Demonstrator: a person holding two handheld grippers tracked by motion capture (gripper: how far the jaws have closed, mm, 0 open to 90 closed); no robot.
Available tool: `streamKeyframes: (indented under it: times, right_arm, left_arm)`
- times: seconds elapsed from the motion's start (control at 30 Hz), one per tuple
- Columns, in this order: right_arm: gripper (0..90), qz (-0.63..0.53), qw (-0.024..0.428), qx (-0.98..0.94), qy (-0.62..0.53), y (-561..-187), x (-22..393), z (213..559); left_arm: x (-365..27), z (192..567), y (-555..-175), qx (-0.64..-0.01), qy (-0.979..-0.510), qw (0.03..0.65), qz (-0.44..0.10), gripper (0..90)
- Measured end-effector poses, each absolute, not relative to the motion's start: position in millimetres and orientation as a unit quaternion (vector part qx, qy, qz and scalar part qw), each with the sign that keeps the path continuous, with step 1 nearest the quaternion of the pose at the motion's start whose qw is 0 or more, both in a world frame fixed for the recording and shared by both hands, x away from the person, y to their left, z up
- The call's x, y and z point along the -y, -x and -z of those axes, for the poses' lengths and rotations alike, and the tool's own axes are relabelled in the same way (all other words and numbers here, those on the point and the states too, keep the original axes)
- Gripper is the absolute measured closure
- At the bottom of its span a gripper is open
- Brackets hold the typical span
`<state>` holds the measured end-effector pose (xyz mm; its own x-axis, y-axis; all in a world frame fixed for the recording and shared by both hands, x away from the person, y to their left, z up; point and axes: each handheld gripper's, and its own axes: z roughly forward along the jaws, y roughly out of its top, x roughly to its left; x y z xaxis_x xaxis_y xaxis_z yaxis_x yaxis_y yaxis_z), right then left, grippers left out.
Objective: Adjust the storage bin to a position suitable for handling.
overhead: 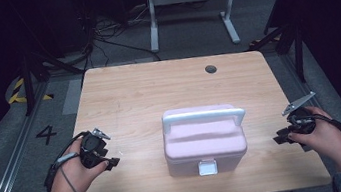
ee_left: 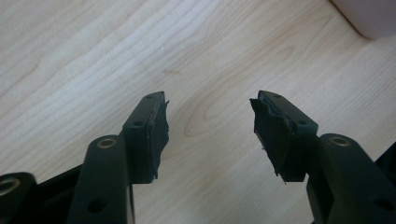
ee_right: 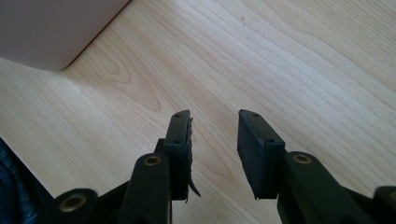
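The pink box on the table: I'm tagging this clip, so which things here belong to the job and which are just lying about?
Likely the job:
- pink box, lid shut, white handle, front latch
- left gripper, open
- right gripper, open

Just about:
- table hole
- white frame on the floor
- cables
- floor marking "4"

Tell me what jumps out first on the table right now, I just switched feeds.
The pink box with a white handle and front latch sits shut at the middle of the wooden table, toward the near edge. The left gripper and right gripper flank it, each apart from it, jaws open and empty.
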<state>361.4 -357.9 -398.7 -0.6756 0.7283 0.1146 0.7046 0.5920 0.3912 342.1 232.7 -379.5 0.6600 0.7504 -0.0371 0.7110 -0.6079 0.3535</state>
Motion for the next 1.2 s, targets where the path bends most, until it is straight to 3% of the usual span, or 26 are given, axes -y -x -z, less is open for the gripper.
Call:
streamKeyframes:
  times: [0.53,1.2]
  right_arm:
    - [63.6,-0.205,0.025,-0.891,-0.403,-358.6,355.1,400.1]
    - [62.3,-0.203,0.021,-0.891,-0.406,-354.1,353.6,402.8]
  left_arm:
    - [-203.6,350.5,-344.2,-0.335,-0.914,0.215,-0.075,40.5]
    - [-147.7,289.0,-335.8,-0.222,-0.918,0.319,-0.080,37.4]
